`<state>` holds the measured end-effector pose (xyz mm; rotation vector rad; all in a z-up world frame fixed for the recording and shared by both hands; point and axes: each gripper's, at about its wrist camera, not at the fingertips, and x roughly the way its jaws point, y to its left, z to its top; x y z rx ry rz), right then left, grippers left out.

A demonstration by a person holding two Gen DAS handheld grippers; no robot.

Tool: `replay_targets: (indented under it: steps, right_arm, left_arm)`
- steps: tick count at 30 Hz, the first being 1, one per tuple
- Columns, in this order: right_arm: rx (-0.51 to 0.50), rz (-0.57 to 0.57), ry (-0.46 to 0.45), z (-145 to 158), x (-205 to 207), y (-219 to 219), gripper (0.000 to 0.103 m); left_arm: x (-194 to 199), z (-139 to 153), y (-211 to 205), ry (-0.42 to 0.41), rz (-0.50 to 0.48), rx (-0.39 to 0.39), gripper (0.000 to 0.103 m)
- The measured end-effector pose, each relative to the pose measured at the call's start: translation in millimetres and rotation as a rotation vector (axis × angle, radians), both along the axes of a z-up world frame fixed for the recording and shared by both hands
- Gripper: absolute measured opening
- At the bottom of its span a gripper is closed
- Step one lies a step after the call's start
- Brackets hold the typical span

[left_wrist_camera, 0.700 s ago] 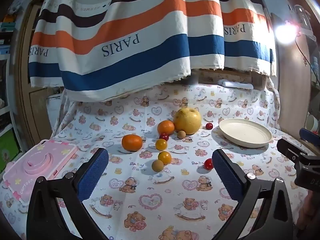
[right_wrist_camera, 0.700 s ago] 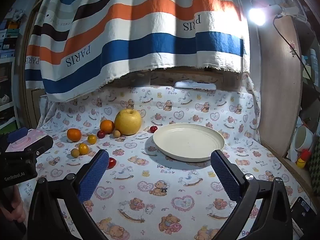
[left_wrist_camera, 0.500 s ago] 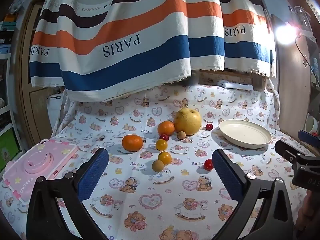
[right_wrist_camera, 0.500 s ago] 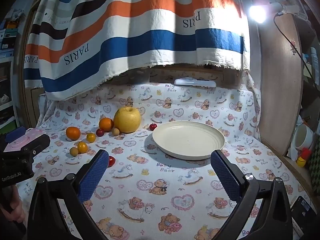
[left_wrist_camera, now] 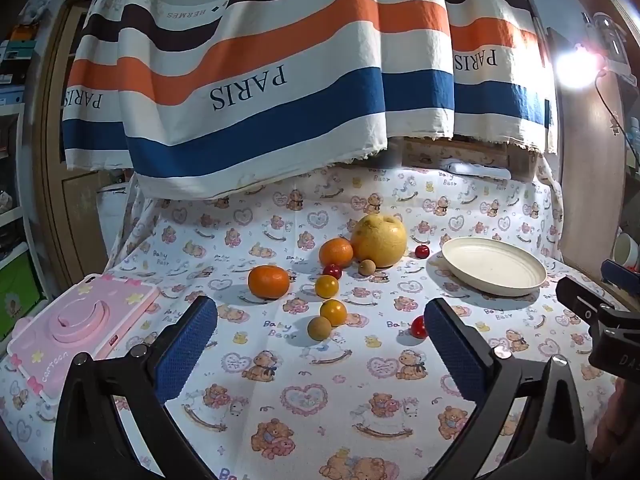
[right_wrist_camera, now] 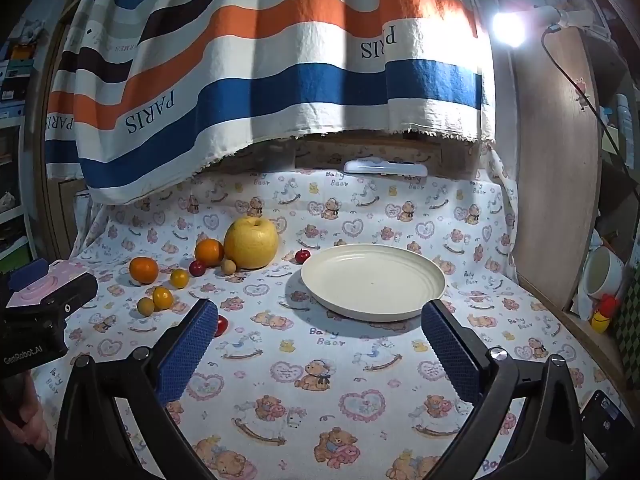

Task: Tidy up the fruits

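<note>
Striped cloth [left_wrist_camera: 256, 92] reads "PARIS" and "HERMES"; left gripper [left_wrist_camera: 320, 336] and right gripper [right_wrist_camera: 320, 336] both gape, holding nothing.

Right gripper [right_wrist_camera: 319, 334] jaws wide, nothing between. Cream plate [right_wrist_camera: 434, 280] bare, just ahead. Fruits (large yellow one [right_wrist_camera: 251, 243] among them) clustered left on bear-print cloth [right_wrist_camera: 304, 400].

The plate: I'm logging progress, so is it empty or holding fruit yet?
Empty. The plate shows only its bare cream surface; every fruit, including the pear, lies on the cloth.
</note>
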<state>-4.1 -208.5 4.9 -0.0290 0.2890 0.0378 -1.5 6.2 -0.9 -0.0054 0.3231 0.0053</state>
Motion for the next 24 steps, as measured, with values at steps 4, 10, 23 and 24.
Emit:
replay_targets:
  steps: [4, 10, 23, 24]
  right_arm:
    - [0.0, 0.003, -0.015, 2.3, -2.0, -0.4, 0.102]
    - [-0.001, 0.003, -0.018, 1.0, -4.0, -0.3, 0.102]
    - [-0.001, 0.002, -0.016, 1.0, -3.5, 0.1, 0.102]
    - [-0.001, 0.002, -0.016, 1.2, -3.9, -0.2, 0.102]
  left_arm:
    - [0.4, 0.8, 0.3, 0.001, -0.001, 0.001, 0.103]
    - [-0.2, 1.7, 0.4, 0.001, -0.01, -0.003, 0.103]
    - [-3.5, 2.1, -1.7, -0.011, -0.01, 0.001, 0.103]
    - [-3.5, 2.0, -1.9, -0.01, -0.009, 0.0, 0.103]
